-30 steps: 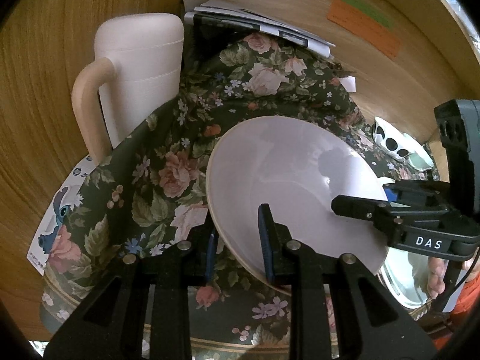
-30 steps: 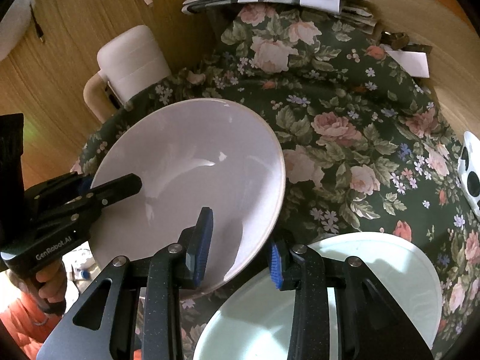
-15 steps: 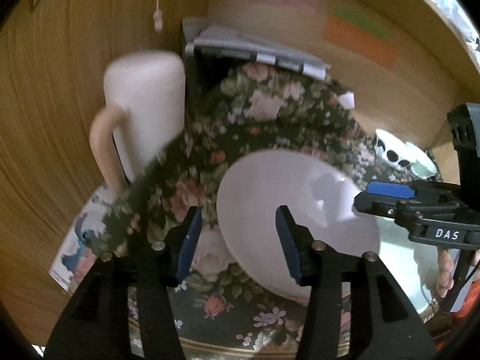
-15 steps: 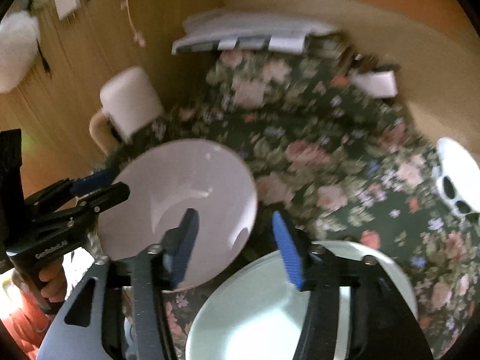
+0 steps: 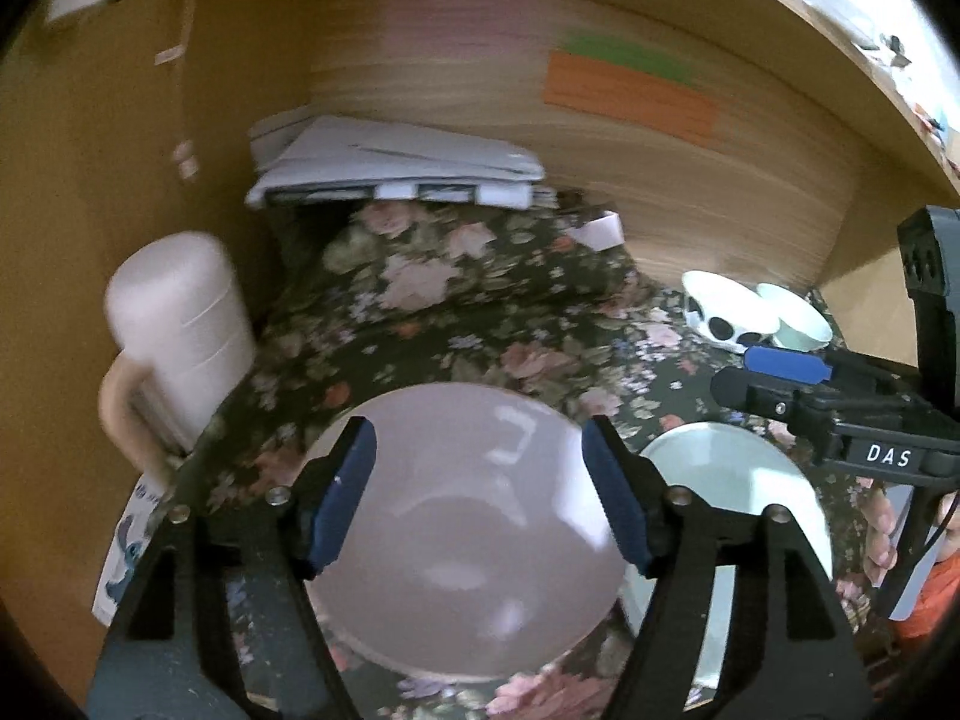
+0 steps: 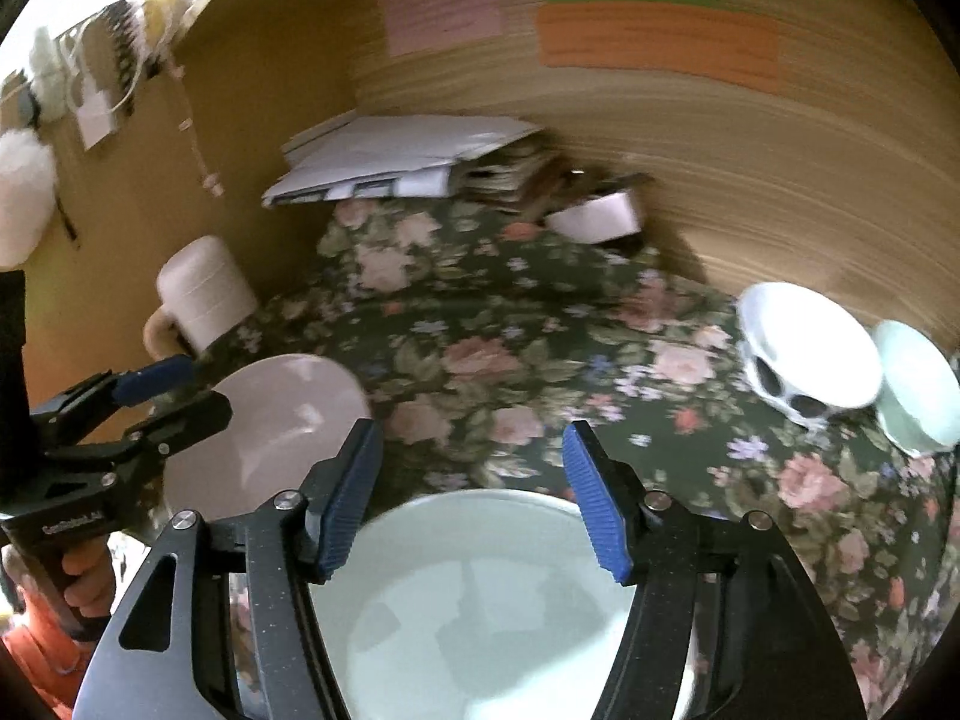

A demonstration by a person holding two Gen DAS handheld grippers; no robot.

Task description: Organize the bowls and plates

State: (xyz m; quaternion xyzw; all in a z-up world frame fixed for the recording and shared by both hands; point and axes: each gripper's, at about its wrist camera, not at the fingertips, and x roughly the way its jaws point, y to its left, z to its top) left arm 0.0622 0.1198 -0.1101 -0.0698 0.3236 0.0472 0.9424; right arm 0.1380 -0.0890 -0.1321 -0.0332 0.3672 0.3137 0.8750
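A pale pink plate point(image 5: 468, 534) lies flat on the floral tablecloth point(image 5: 480, 312) below my open left gripper point(image 5: 480, 498); it also shows in the right wrist view point(image 6: 282, 420). A pale green plate point(image 6: 480, 606) lies beside it under my open right gripper point(image 6: 474, 498); in the left wrist view it point(image 5: 726, 480) sits to the right of the pink plate. At the right a white bowl with black spots point(image 6: 804, 354) and a pale green bowl point(image 6: 918, 390) stand together. Neither gripper holds anything.
A cream mug point(image 5: 180, 354) stands at the left by the wooden wall. A stack of papers point(image 5: 396, 162) and a small white box point(image 6: 594, 216) lie at the back. Coloured sticky notes point(image 6: 654, 36) are on the back wall.
Both grippers opened, let go of the pink plate and pulled back and up. The plate went from tilted to lying flat on the cloth.
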